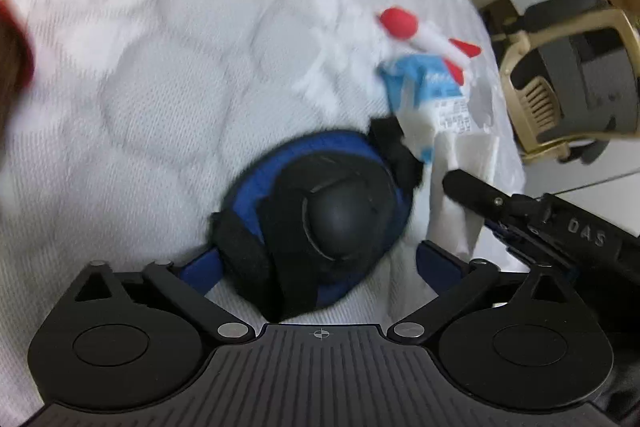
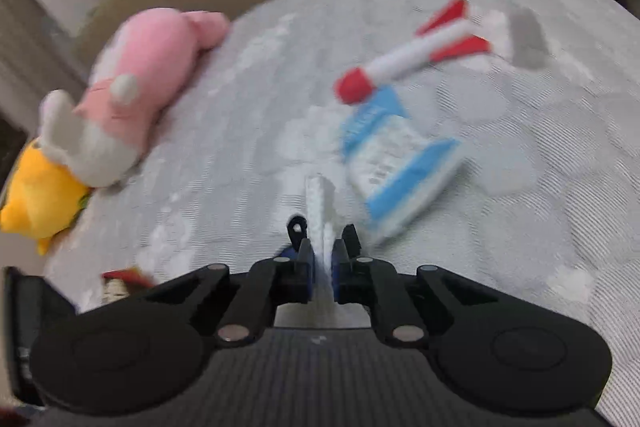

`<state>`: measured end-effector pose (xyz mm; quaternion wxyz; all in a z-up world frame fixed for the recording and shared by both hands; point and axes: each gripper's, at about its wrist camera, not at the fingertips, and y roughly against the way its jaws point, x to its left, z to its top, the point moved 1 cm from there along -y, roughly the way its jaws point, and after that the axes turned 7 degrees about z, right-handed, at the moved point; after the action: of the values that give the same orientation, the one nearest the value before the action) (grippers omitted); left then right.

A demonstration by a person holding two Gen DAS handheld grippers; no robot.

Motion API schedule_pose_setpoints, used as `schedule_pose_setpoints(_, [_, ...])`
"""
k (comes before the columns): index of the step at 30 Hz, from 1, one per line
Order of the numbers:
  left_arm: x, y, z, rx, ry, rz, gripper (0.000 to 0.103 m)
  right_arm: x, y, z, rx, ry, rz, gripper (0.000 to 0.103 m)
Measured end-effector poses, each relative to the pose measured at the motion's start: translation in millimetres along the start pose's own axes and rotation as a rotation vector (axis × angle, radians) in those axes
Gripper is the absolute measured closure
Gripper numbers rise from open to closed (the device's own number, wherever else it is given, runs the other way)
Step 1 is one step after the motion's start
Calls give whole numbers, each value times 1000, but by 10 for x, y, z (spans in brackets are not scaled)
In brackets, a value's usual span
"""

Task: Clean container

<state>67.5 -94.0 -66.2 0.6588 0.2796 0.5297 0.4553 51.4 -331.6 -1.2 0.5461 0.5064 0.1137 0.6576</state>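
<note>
In the left wrist view a blue and black knee pad with a round black cap sits between the wide-apart blue fingers of my left gripper; whether they press on it does not show. My right gripper is shut on a white tissue that stands up between its fingers. It also shows in the left wrist view, with the right gripper's black finger beside it. A blue and white tissue pack lies just ahead of the right gripper, and appears in the left wrist view.
All lies on a white quilted mattress. A red and white toy rocket lies beyond the tissue pack. A pink plush and a yellow plush lie at the left. A beige plastic chair stands off the bed's right edge.
</note>
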Motion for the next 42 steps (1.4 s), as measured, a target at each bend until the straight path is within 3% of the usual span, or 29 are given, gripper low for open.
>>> schedule_pose_setpoints(1, [-77, 13, -10, -36, -82, 55, 37, -27, 15, 8, -8, -13, -6, 93])
schedule_pose_setpoints(2, [-165, 32, -35, -72, -182, 99, 38, -48, 28, 19, -15, -24, -4, 93])
schedule_pose_setpoints(4, [-332, 89, -92, -146, -347, 178, 54, -86, 53, 41, -28, -45, 4, 93])
schedule_pose_setpoints(5, [-427, 112, -130, -187, -437, 229, 56, -88, 70, 43, -39, -47, 13, 93])
schedule_pose_setpoints(8, [-715, 153, -322, -295, -697, 302, 56, -78, 140, 50, -80, -56, 72, 93])
schedule_pose_setpoints(10, [-859, 173, -496, -325, -819, 277, 51, -66, 190, 78, -109, -77, 173, 93])
schedule_pose_setpoints(11, [-918, 171, -568, -322, -852, 248, 49, -58, 203, 91, -112, -84, 213, 93])
schedule_pose_setpoints(13, [-990, 155, -648, -289, -867, 203, 38, -51, 197, 99, -112, -80, 199, 93])
schedule_pose_setpoints(14, [-978, 149, -628, -264, -831, 203, 34, -69, 204, 105, -116, -74, 165, 93])
schedule_pose_setpoints(16, [-811, 161, -449, -179, -623, 151, 20, -184, 234, 157, -108, -96, 77, 93])
schedule_pose_setpoints(17, [-725, 167, -359, -135, -517, 124, 18, -276, 213, 189, -100, -115, 26, 93])
schedule_pose_setpoints(19, [-446, 126, -163, -27, -251, 13, 16, -474, 157, 256, -81, -156, -78, 93])
schedule_pose_setpoints(22, [-208, -63, -22, 84, 27, -151, 11, -784, -51, 274, -9, -281, -101, 93])
schedule_pose_setpoints(25, [-239, -325, 46, 118, 138, -241, 9, -913, -256, 230, 53, -356, -66, 93])
schedule_pose_setpoints(28, [-226, -467, 153, 67, 217, -311, 9, -774, -325, 191, 85, -289, -55, 93])
schedule_pose_setpoints(29, [-208, -484, 187, 61, 241, -325, 12, -740, -351, 169, 100, -283, -35, 93])
schedule_pose_setpoints(30, [-201, -483, 222, 54, 246, -318, 32, -709, -378, 146, 117, -281, -11, 93])
schedule_pose_setpoints(31, [-218, -446, 262, 54, 211, -293, 61, -676, -394, 109, 128, -283, 17, 93])
schedule_pose_setpoints(33, [-279, -280, 321, 47, 91, -251, 66, -605, -423, 81, 142, -304, 130, 93])
schedule_pose_setpoints(35, [-340, 4, 365, -29, -71, -186, 66, -504, -447, 74, 151, -315, 254, 93])
schedule_pose_setpoints(39, [-711, 458, 213, -236, -540, 91, 66, -268, -396, 113, 110, -189, 202, 93])
schedule_pose_setpoints(42, [-943, 334, -240, -273, -870, 238, 66, -166, -165, 133, 0, -57, 31, 93])
